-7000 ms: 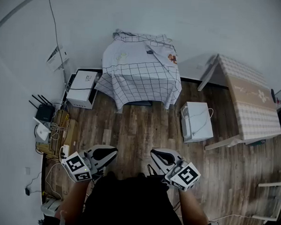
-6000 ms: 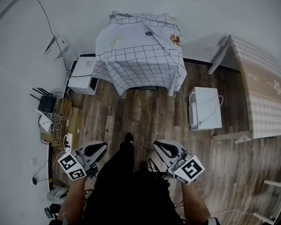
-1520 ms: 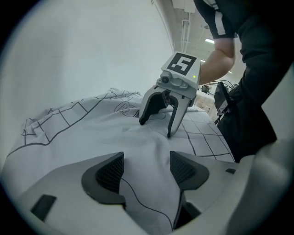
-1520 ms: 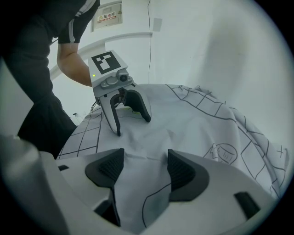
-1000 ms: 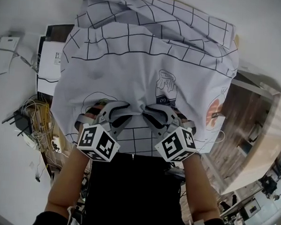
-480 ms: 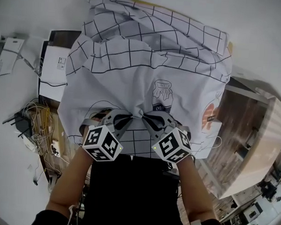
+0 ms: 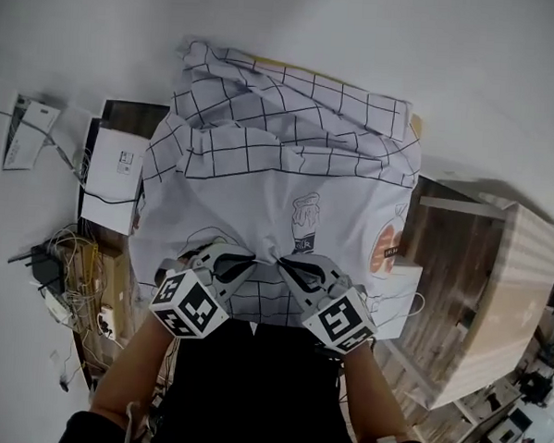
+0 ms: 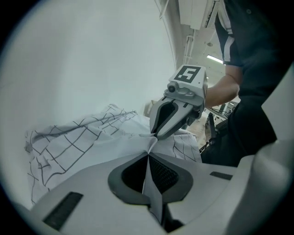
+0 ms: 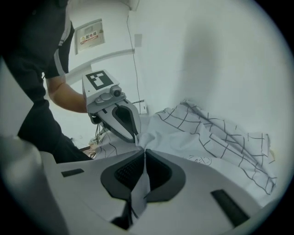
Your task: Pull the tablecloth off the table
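A white tablecloth [image 7: 289,170] with a black grid and printed pictures covers the small table against the wall and is bunched in folds. Both grippers pinch its near edge side by side. My left gripper [image 7: 253,258] is shut on a fold of the cloth [image 8: 148,158], which runs between its jaws. My right gripper [image 7: 280,263] is shut on the cloth [image 9: 143,160] right beside it. In the left gripper view the right gripper [image 8: 154,135] meets mine tip to tip, and the right gripper view shows the left gripper [image 9: 136,137] the same way.
A white box [image 7: 113,178] and a tangle of cables [image 7: 70,288] lie on the floor at the left. A second white box [image 7: 398,292] sits right of the table, beside a long pale table [image 7: 514,293]. The wall is just behind the covered table.
Both pairs of jaws have closed on the cloth's near edge. The cloth has come toward me and wrinkled, and the far table edge now shows.
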### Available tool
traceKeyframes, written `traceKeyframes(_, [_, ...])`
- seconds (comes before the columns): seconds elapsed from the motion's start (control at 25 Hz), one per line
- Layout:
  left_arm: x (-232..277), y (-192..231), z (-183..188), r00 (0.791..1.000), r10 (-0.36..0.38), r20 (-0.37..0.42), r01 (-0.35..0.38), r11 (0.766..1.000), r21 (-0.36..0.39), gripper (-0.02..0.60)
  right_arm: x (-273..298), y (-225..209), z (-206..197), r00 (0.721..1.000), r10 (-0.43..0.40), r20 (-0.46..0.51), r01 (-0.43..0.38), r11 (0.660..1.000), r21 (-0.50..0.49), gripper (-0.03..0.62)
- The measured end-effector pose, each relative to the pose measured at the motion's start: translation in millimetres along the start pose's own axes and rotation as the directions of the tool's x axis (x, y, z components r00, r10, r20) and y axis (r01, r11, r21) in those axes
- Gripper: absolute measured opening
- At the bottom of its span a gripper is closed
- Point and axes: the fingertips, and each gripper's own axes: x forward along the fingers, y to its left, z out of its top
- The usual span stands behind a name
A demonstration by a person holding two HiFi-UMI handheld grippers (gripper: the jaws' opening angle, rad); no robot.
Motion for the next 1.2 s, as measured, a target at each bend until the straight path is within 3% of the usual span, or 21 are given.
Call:
traceKeyframes(0.28, [-28.4, 6.2, 42.7, 0.996, 0.036, 0.086, -0.037, 0.999, 0.017, 0.015, -33.8, -1.6, 42.7, 0.995, -0.062, 0.083, 0.063, 0.998, -0.010, 0.023])
traceKeyframes(0.6, [-54.4, 14.8, 88.9, 0.989, 0.068, 0.130, -0.081, 0.992, 0.099, 0.015, -64.3, -5.1, 82.0, 0.986, -0.091, 0.141, 0.098, 0.994, -0.044, 0.023])
traceKeyframes(1.2, [-87.0, 24.5, 150.2, 0.966, 0.115, 0.234, -0.143, 0.984, 0.108, 0.015, -107.9, -15.8, 134.1, 0.963, -0.145, 0.229, 0.160, 0.986, -0.049, 0.023])
